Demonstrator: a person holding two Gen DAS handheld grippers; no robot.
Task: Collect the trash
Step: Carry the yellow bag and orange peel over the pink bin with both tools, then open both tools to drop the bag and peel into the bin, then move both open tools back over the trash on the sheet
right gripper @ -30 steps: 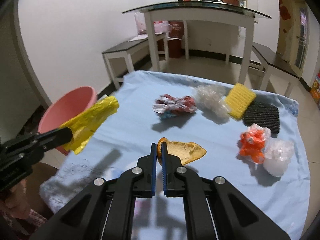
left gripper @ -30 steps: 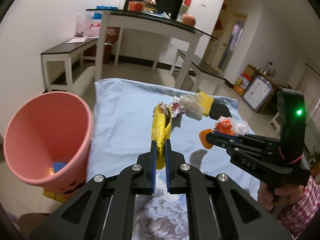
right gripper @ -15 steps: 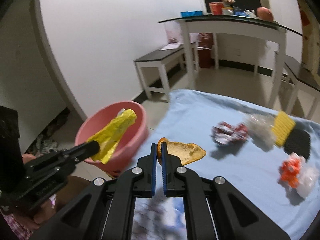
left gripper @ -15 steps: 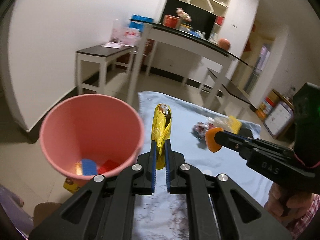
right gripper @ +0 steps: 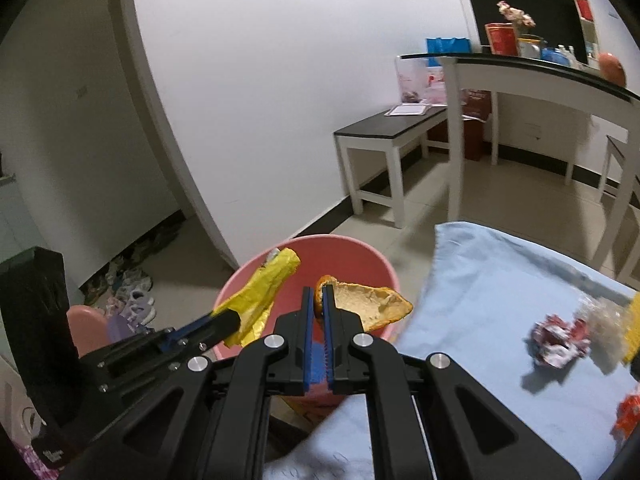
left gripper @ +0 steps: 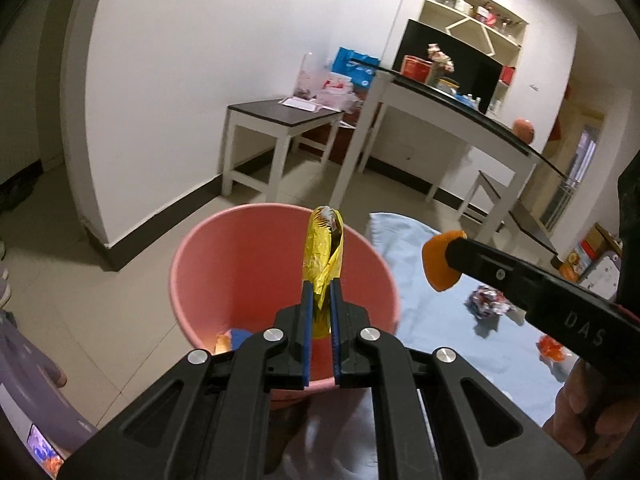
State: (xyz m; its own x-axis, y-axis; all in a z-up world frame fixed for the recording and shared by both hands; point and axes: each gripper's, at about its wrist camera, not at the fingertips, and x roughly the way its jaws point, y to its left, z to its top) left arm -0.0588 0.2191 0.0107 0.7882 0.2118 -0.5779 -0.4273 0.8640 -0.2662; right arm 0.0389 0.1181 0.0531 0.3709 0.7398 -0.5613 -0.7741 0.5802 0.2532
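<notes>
My left gripper [left gripper: 320, 286] is shut on a crumpled yellow wrapper [left gripper: 323, 252], held upright above the mouth of the pink bin [left gripper: 224, 276]. The same wrapper [right gripper: 264, 296] shows in the right wrist view, pinched by the left gripper [right gripper: 234, 320] over the bin's rim [right gripper: 360, 250]. My right gripper [right gripper: 318, 296] is shut on an orange peel [right gripper: 372, 306], which hangs over the bin's near side. From the left wrist view the peel [left gripper: 440, 260] sticks out of the right gripper [left gripper: 450, 258] just right of the bin. Blue and orange scraps [left gripper: 236, 338] lie at the bin's bottom.
A light blue cloth [right gripper: 500, 300] covers the low surface right of the bin, with a red-and-white crumpled wrapper [right gripper: 558, 338] and other scraps on it. A dark-topped bench [left gripper: 284, 118] and a white table [left gripper: 460, 120] stand behind. Shoes [right gripper: 128, 288] lie along the wall.
Both grippers swung left from over the cloth to the pink bin, each still gripping its piece. The bin now sits centred under the yellow wrapper and the peel.
</notes>
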